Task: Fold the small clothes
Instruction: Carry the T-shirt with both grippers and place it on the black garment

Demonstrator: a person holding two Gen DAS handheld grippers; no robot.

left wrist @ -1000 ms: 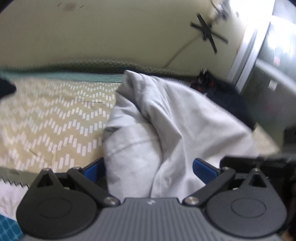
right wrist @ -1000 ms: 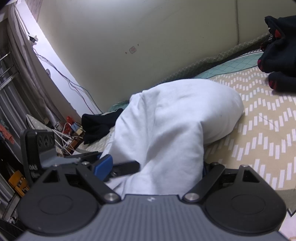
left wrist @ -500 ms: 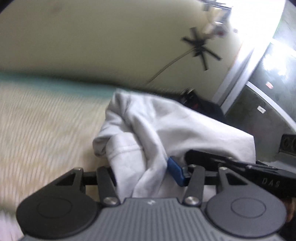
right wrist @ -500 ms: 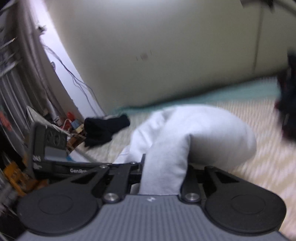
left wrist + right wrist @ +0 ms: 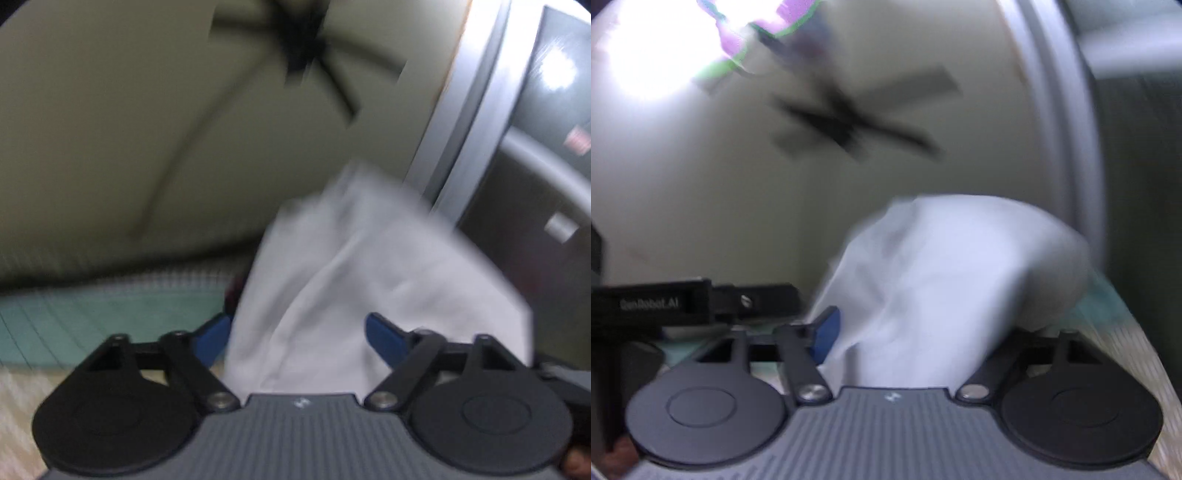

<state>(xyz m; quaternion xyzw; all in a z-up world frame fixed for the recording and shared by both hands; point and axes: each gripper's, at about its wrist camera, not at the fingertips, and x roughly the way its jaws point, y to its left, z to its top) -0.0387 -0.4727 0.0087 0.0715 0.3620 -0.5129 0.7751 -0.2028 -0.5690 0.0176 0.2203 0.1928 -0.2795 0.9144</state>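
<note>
A white garment (image 5: 354,269) stands bunched up between the jaws of my left gripper (image 5: 297,332). Those jaws are opening; the blue pads (image 5: 382,341) sit wide apart and do not squeeze the cloth. In the right wrist view the same white garment (image 5: 945,273) fills the gap of my right gripper (image 5: 923,325), whose jaws are also opening. One of its blue pads (image 5: 825,332) shows beside the cloth; the other is hidden under it. Both views are blurred by motion.
The chevron bedcover (image 5: 14,391) with its teal border (image 5: 74,306) lies low at the left. A cream wall, a dark ceiling fan (image 5: 849,122) and a grey door frame (image 5: 454,136) fill the background. The left gripper's black body (image 5: 653,302) shows at the left of the right wrist view.
Both grippers closed on the white garment, then widened again. Both views swung up and sideways, so wall and fan now fill them and the bedcover has dropped low.
</note>
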